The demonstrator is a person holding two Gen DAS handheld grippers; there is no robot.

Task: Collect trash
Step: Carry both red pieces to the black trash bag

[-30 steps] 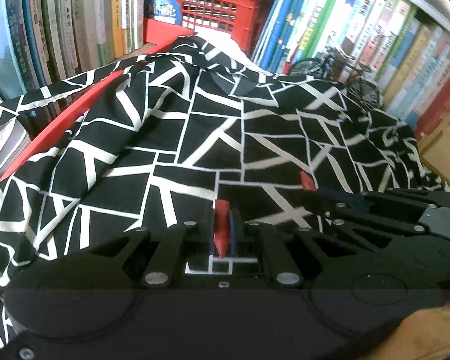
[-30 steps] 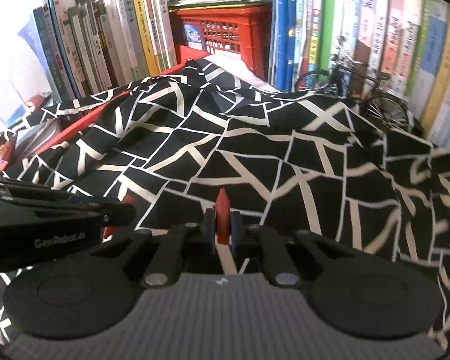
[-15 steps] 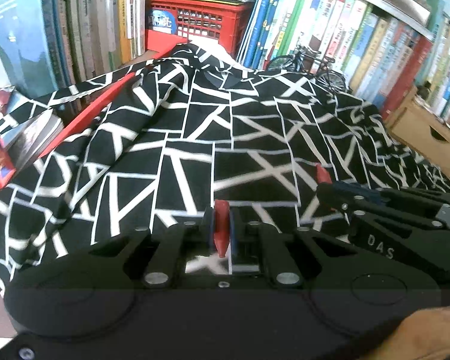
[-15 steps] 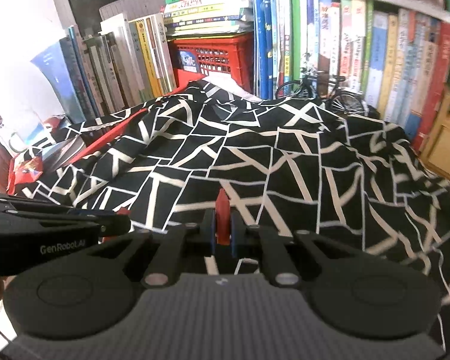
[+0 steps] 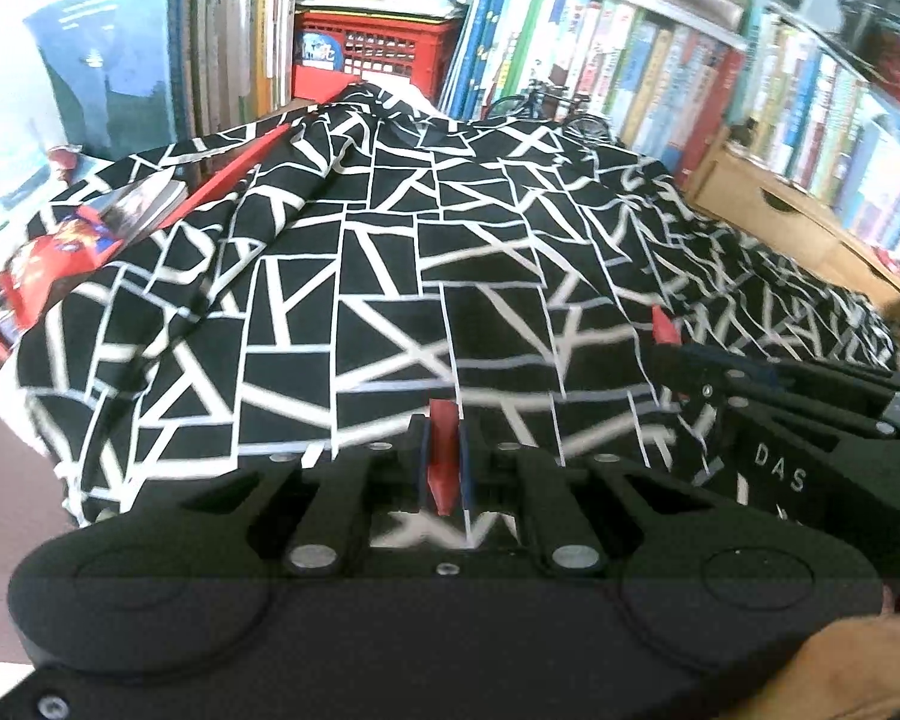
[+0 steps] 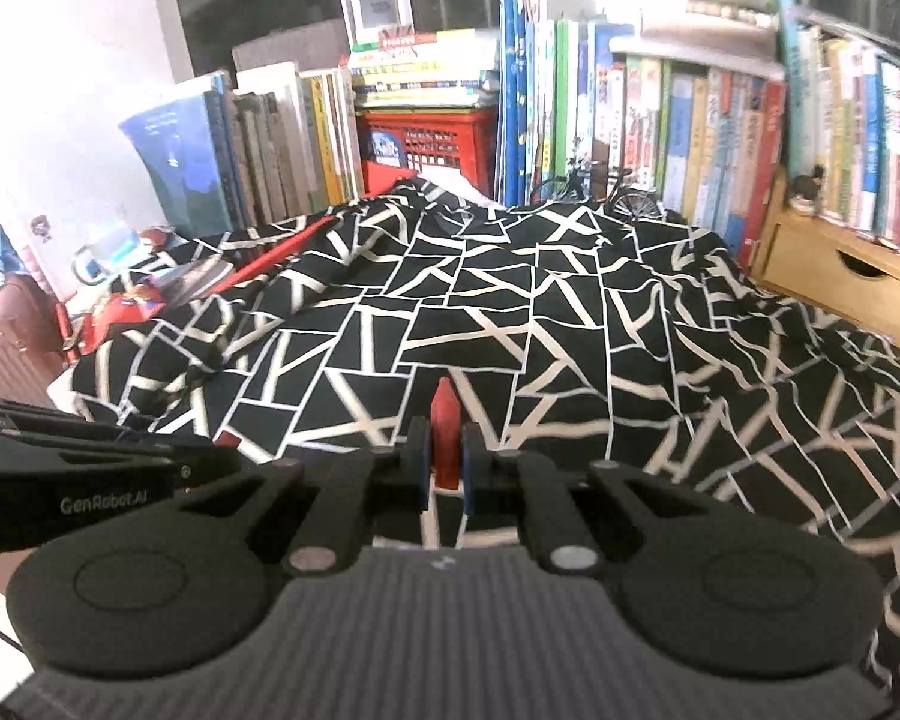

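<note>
Both sets of jaws are closed to a sliver: left gripper (image 5: pixel 444 462) and right gripper (image 6: pixel 445 450) each show the red finger pinched between the blue pads. Whether either has hold of the black cloth with white line pattern (image 5: pixel 390 276), I can't tell; the near hem runs under both tips, and the contact is hidden.

Trash: none visible in either view. My guess is it's under the cloth or off frame.

Risks from here:
- If you are pinching the cloth, any pull drags whatever sits on its far edge. The small black model bicycle (image 6: pixel 594 192) stands right at the cloth's back edge against the row of upright books (image 6: pixel 690 120); it tips first.
- The red glossy booklet (image 5: pixel 54 264) and loose papers at the left edge lie partly on the cloth. A tug slides them off the tabletop.
- The red plastic crate (image 6: pixel 432 144) carries a stack of books; the cloth bunches up to its foot. A snag there could shift the stack.
- The two grippers are just beside each other. Uneven pulls twist the cloth and can knock the gripper bodies together.
- With the cloth slack, hidden lumps can roll out unseen.
</note>
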